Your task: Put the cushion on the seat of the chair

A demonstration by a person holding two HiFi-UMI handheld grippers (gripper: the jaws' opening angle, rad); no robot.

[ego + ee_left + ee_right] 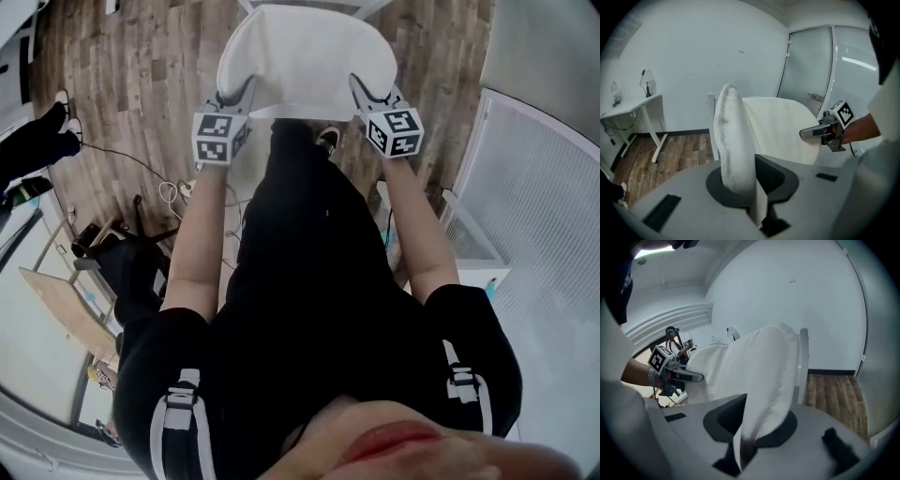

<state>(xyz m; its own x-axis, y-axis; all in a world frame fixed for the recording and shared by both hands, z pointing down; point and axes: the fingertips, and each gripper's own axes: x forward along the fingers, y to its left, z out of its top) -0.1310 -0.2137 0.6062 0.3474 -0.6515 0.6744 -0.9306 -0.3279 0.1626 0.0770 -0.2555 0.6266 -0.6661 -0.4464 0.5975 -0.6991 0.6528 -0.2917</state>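
The white cushion (305, 56) hangs spread between both grippers, over the wooden floor in front of the person. My left gripper (234, 101) is shut on its near left corner. My right gripper (370, 94) is shut on its near right corner. In the left gripper view the cushion's edge (733, 140) stands upright, pinched in my left gripper (751, 187). In the right gripper view the cushion (759, 376) is clamped the same way in my right gripper (749, 427). A white chair post (711, 108) (804, 357) shows just behind the cushion. The seat is hidden.
A white desk (633, 105) with a lamp stands by the wall at the left. A glass partition (811, 70) and a mesh panel (534, 187) close the right side. Cables (169, 192) lie on the floor, and another person's feet (56, 122) are at the far left.
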